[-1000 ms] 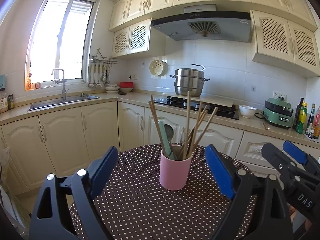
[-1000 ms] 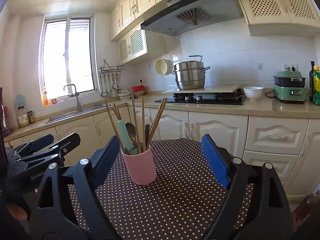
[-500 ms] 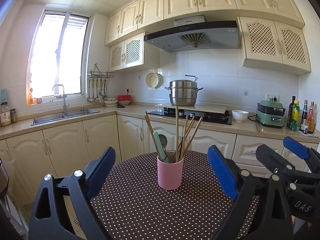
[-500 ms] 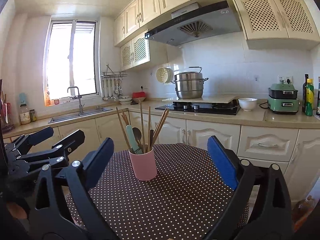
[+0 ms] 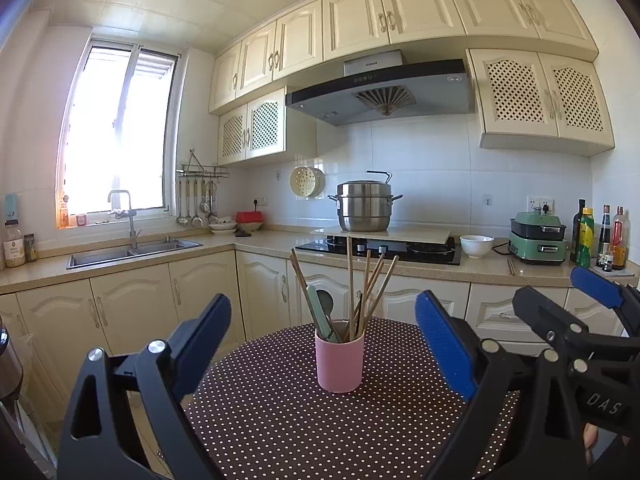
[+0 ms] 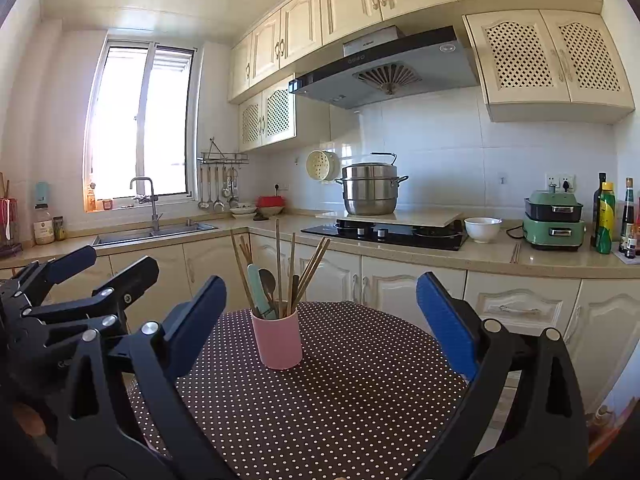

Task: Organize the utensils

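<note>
Cup [image 5: 339, 362]: pink, upright on dotted tabletop [image 5: 280, 420]
Inside: chopsticks [image 5: 376, 288], spoons [image 6: 267, 282]
Fingers: both grippers spread apart, empty

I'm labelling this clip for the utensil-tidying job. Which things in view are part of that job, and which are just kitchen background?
Part of the job:
- pink cup
- chopsticks standing in it
- green-handled utensil in it
- polka-dot table

Just background:
- steel pot
- white bowl
- green cooker
- bottles
- sink
</note>
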### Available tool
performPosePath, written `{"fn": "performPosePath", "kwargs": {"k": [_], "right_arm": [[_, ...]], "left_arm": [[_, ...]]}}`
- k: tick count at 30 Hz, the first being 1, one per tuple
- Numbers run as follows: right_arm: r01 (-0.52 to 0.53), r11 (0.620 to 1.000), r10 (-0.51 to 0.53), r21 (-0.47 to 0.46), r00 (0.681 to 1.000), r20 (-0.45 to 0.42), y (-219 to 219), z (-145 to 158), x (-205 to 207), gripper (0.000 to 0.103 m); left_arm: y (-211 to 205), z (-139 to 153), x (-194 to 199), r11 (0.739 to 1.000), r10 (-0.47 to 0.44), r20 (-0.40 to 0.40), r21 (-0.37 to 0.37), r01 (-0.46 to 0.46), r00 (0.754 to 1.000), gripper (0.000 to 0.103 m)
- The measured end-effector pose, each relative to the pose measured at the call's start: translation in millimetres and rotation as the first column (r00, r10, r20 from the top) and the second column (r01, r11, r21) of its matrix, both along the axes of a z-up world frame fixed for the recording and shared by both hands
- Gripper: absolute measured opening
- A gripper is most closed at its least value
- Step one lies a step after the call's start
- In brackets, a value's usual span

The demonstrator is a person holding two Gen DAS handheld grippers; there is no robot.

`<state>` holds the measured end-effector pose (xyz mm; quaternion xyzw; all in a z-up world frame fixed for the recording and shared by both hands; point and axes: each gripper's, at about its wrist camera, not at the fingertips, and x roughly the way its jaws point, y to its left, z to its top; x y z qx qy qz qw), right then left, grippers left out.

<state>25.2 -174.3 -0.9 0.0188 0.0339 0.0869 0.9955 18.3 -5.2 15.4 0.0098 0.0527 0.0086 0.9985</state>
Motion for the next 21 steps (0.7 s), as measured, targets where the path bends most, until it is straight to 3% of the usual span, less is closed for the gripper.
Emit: {"fn": "performPosePath", "kwargs": {"k": [21], "right_arm": [[-0.017, 1.0, 0.017, 0.001, 1.0, -0.01, 0.2, -1.2, 0.8, 0.094]], "left_arm": [[4.2, 2.8, -1.7, 1.0, 0.016, 0.02, -0.008, -0.016, 1.0, 0.092]]}}
